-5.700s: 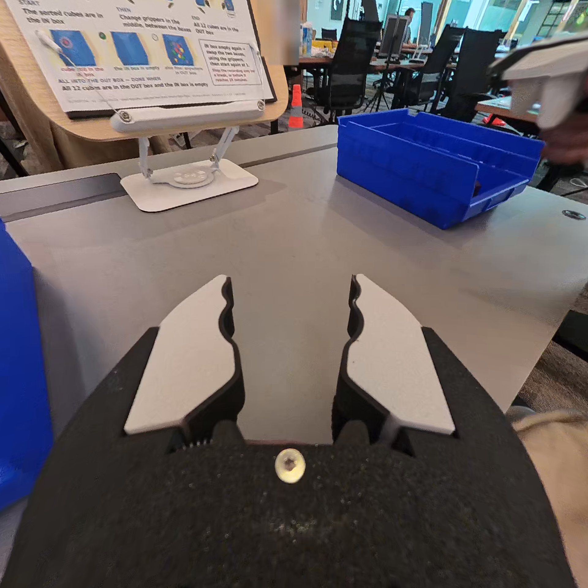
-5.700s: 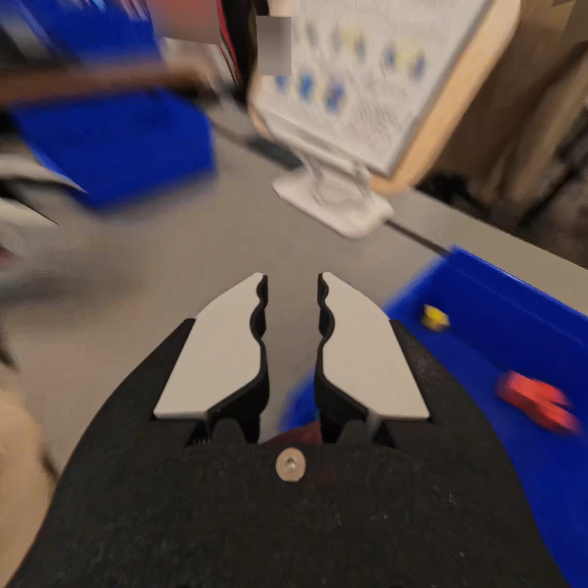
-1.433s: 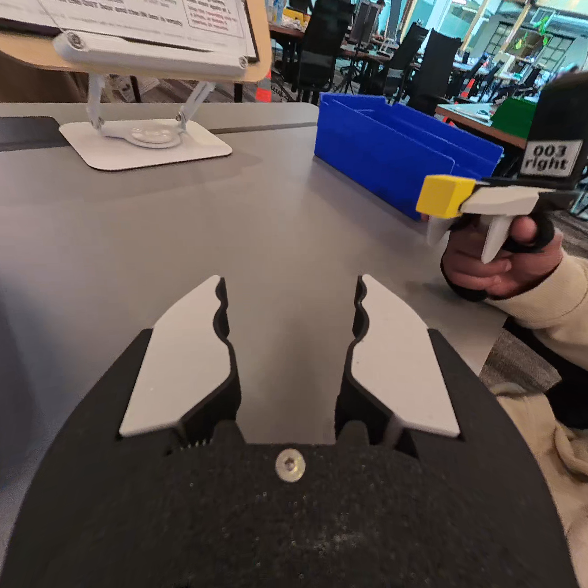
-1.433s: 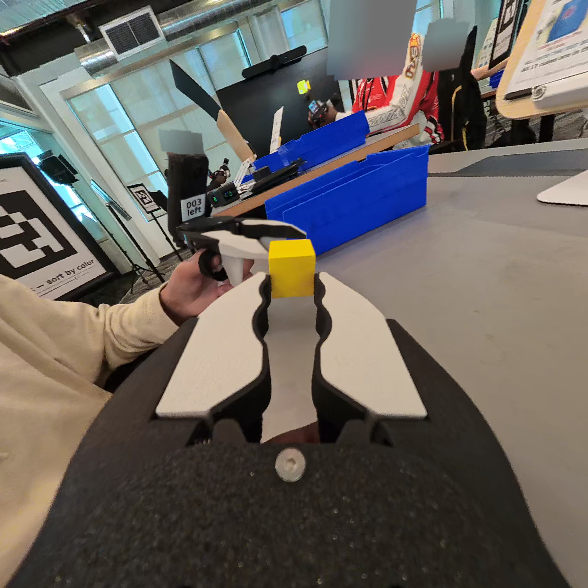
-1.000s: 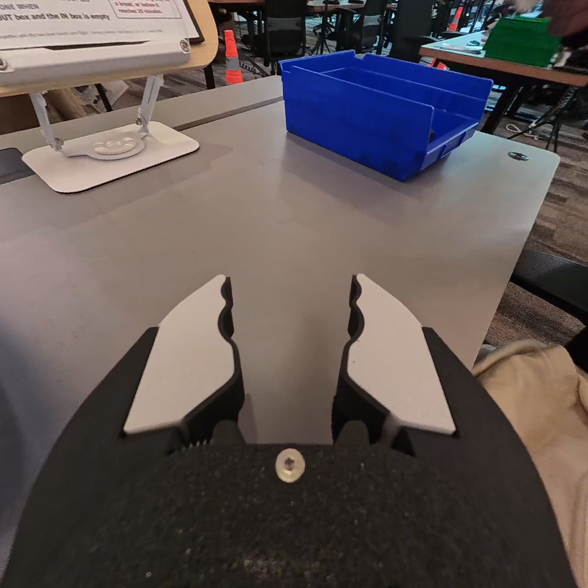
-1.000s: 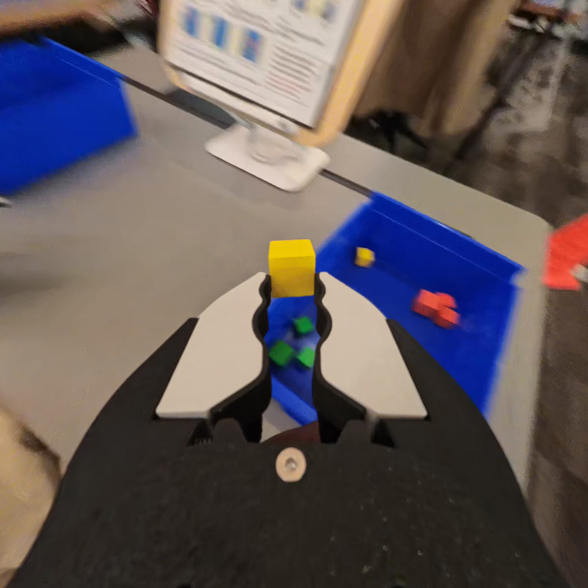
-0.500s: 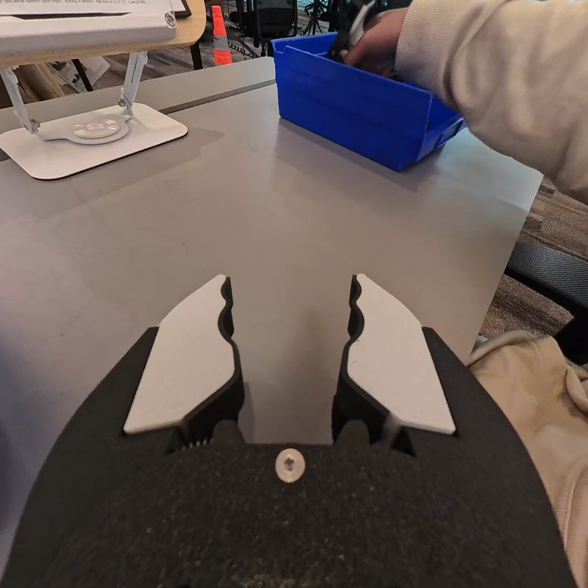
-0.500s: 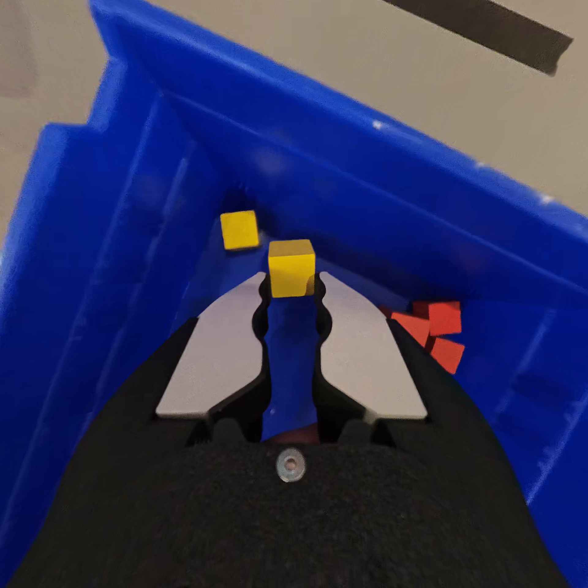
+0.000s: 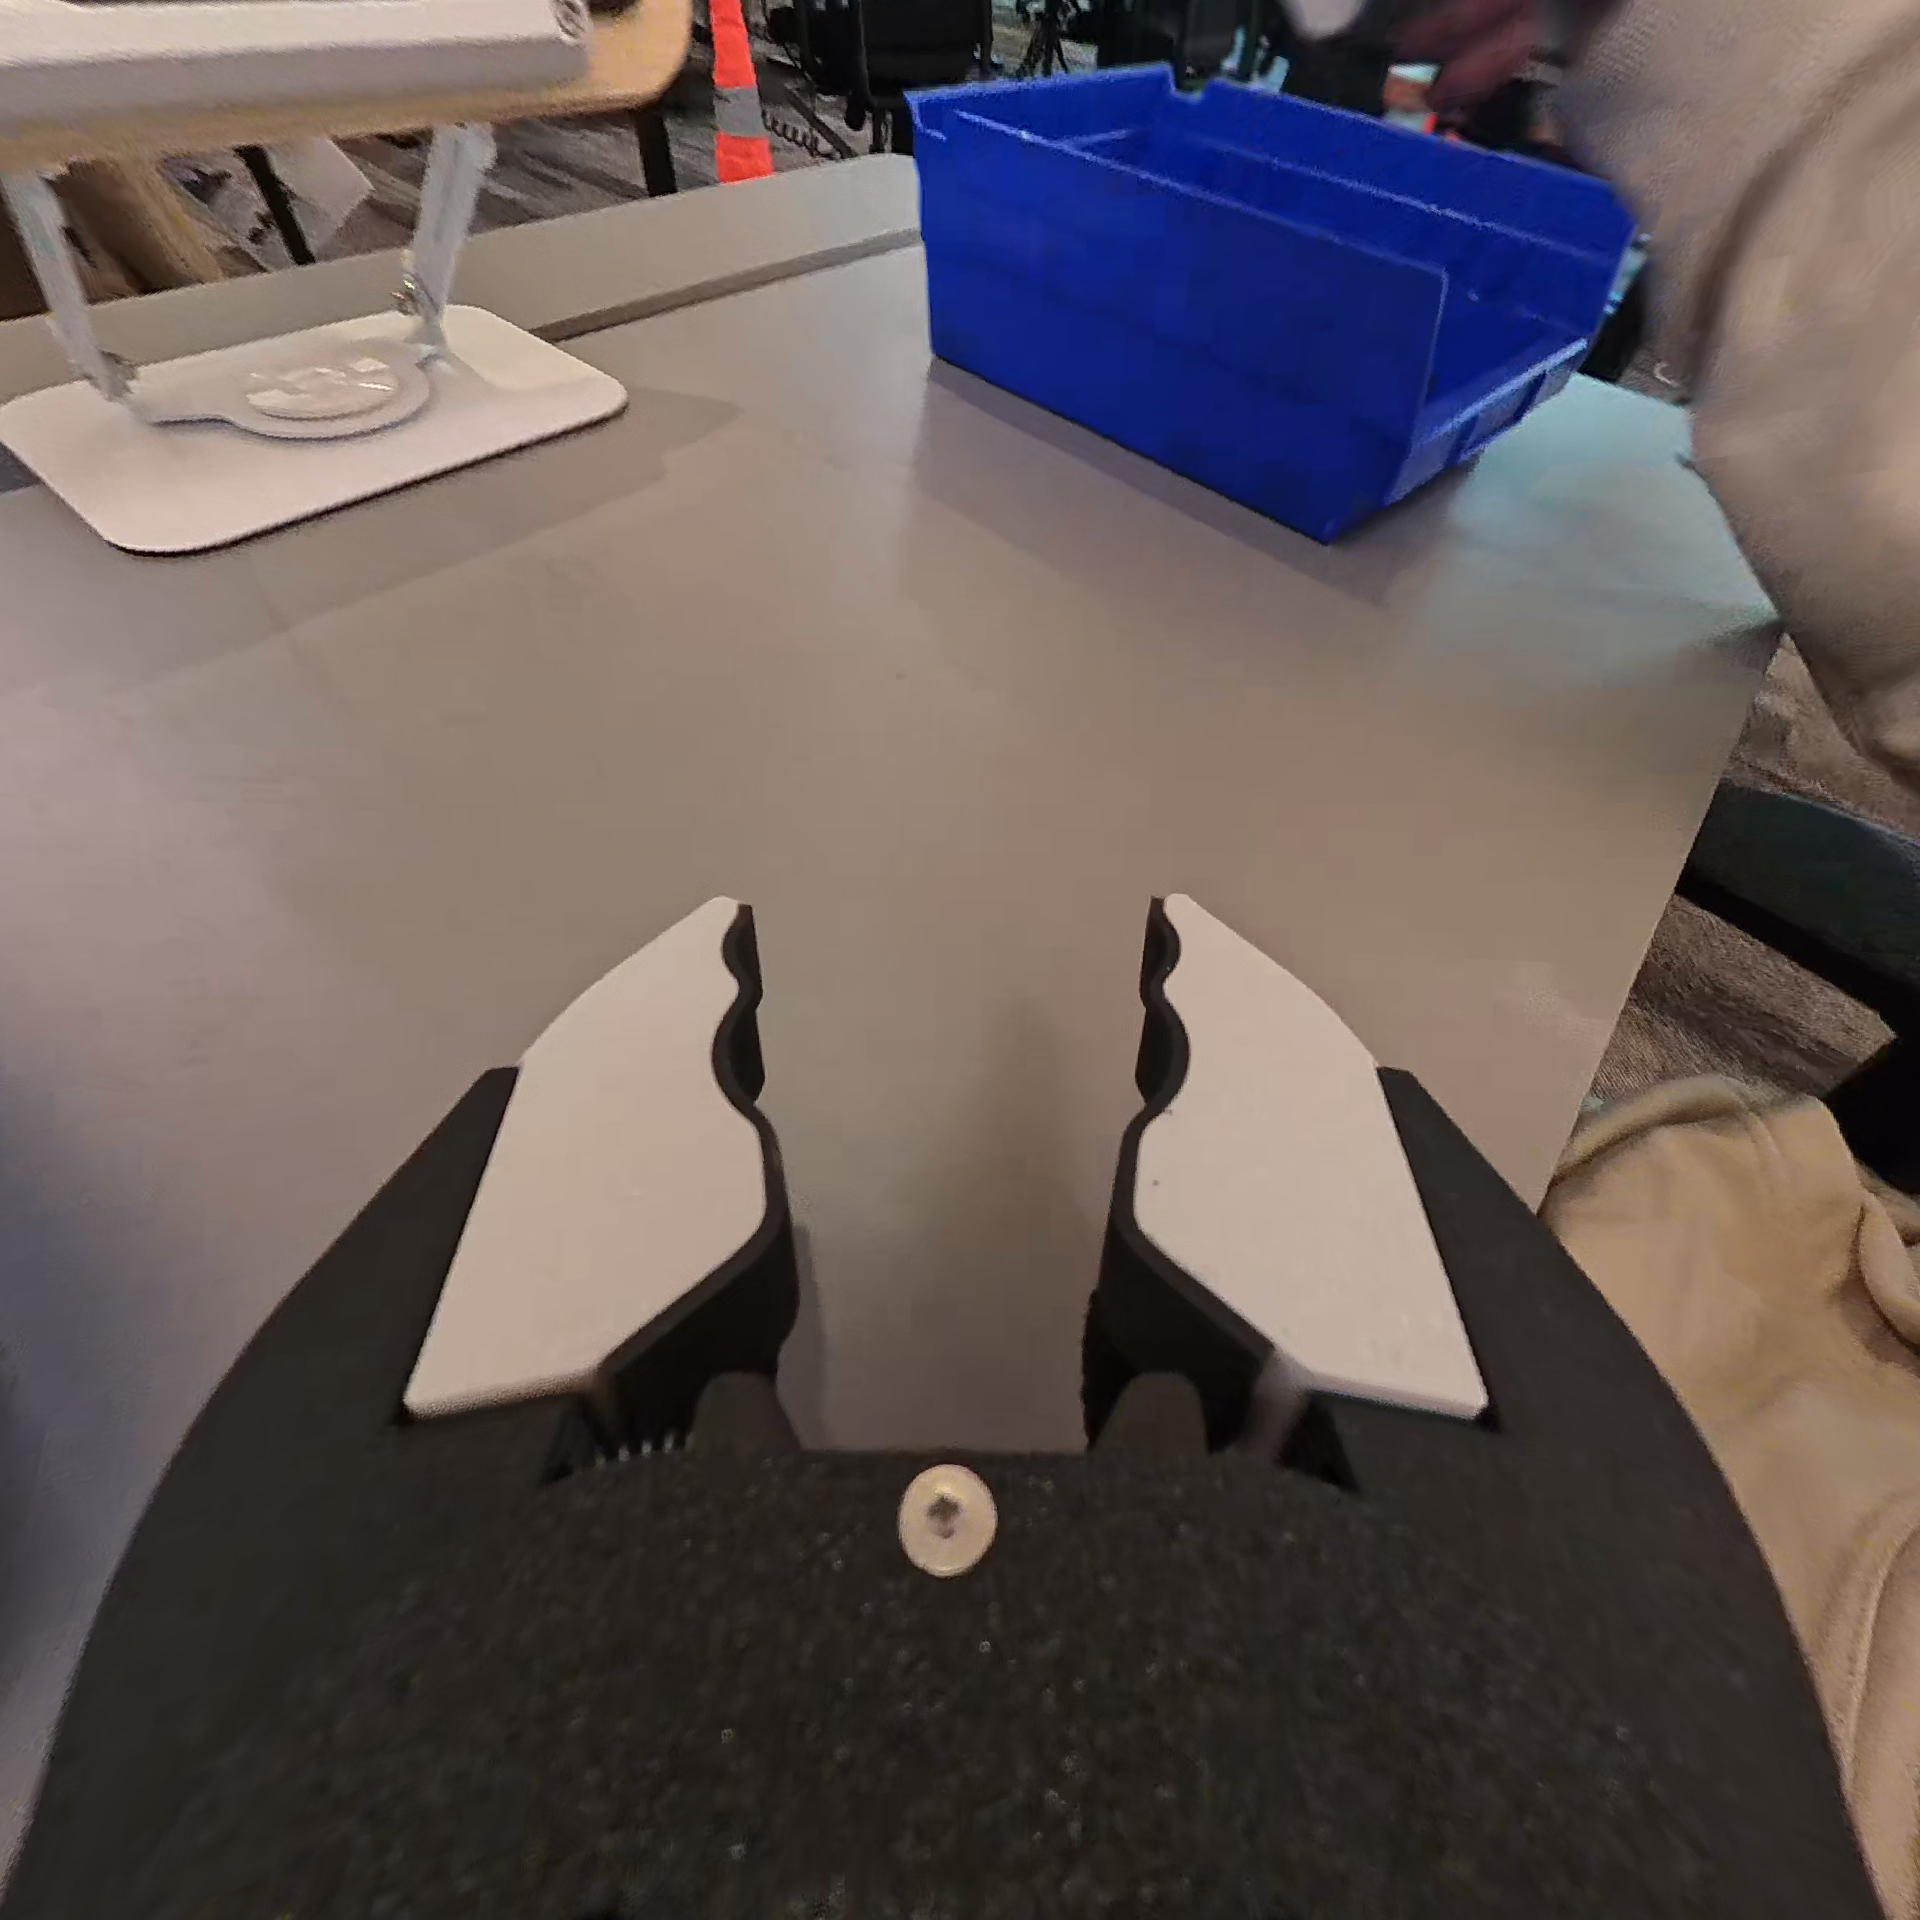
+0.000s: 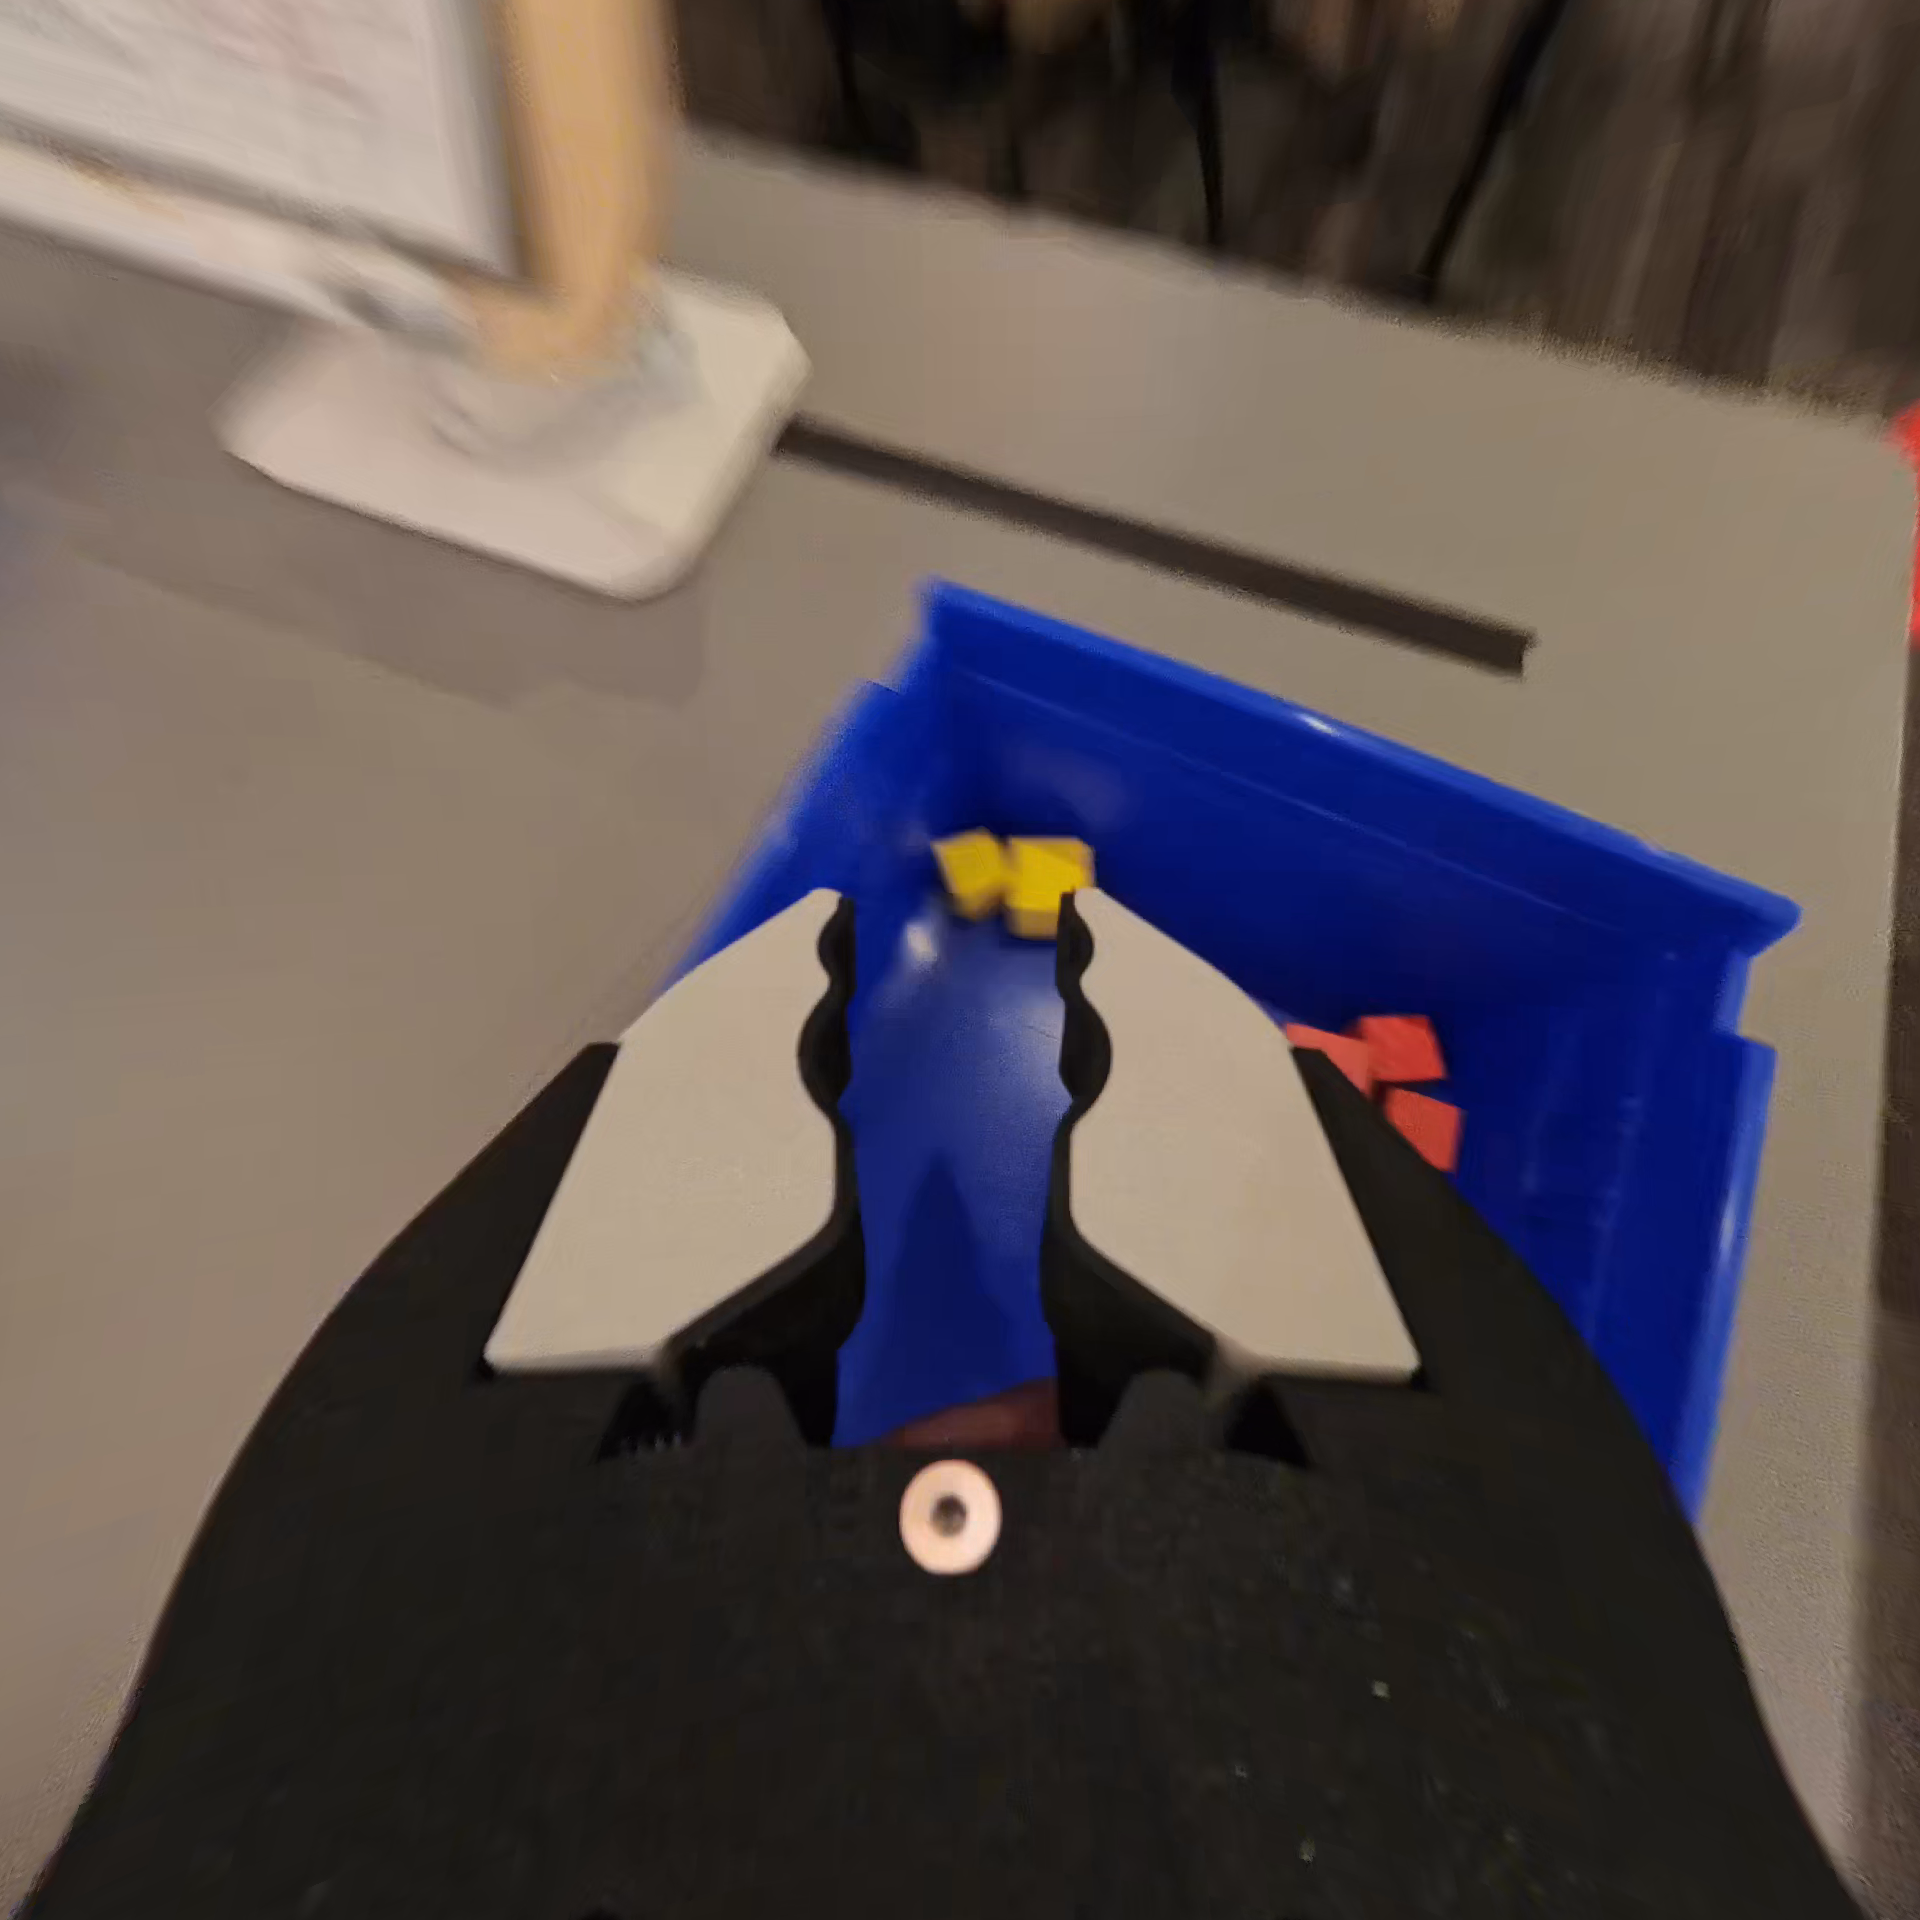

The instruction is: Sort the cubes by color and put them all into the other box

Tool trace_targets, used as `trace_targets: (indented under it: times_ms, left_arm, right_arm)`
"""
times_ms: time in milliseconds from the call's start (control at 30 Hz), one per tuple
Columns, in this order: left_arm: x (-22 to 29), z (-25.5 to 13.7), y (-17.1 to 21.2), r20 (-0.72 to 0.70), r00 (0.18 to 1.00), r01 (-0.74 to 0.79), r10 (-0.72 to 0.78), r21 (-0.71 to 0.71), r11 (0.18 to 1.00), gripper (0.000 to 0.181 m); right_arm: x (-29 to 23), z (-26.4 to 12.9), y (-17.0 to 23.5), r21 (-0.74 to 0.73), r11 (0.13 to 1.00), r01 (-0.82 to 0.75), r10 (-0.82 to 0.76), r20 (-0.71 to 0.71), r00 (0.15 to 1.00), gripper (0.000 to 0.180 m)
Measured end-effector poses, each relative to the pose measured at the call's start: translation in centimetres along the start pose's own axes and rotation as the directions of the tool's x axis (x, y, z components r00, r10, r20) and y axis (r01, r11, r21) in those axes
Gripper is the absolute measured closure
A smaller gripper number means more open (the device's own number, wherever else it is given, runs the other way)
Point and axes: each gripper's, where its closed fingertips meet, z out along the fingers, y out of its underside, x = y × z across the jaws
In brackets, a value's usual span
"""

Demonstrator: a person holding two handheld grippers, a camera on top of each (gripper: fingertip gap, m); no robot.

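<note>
Cubes hidden in left wrist view: blue bin (image 9: pixel 1226 301) near table's (image 9: pixel 831 665) far right corner, left gripper (image 9: pixel 948 925) wide, empty. Right wrist view: right gripper (image 10: pixel 948 920) parted, empty above bin (image 10: pixel 1403 831); yellow cubes (image 10: pixel 1013 883) in far corner, red cubes (image 10: pixel 1397 1091) by right wall.

Open office, grey desk (image 9: pixel 935 675), orange traffic cone (image 9: pixel 740 94)

left tool (image 9: pixel 948 920) agape, right tool (image 10: pixel 951 914) parted, empty

Black claw (image 9: pixel 948 925), grey fingers (image 9: pixel 613 1164), seemingly cream sleeve (image 9: pixel 1766 312)
</note>
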Motion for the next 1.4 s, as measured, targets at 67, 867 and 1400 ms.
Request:
trace_targets:
  times_ms: [67, 867, 1400]
  left_arm:
    - [-0.7, -0.4, -0.5, 0.035, 0.999, 0.012, -0.013, 0.030, 0.999, 0.111]
    - [-5.2, -5.0, -2.9, 0.205, 0.965, 0.146, -0.164, 0.101, 0.984, 0.113]
    - [-33.6, -2.9, 1.2, 0.582, 0.539, 0.810, -0.608, -0.162, 0.563, 0.129]
  right_arm:
    - [-6.1, -5.9, -1.3, 0.262, 0.963, -0.058, 0.020, 0.145, 0.989, 0.148]
    - [-30.5, -6.9, 12.8, 0.362, 0.928, -0.086, -0.104, 0.474, 0.874, 0.151]
    - [-31.2, -7.5, 12.8, 0.333, 0.939, -0.085, -0.111, 0.528, 0.842, 0.151]
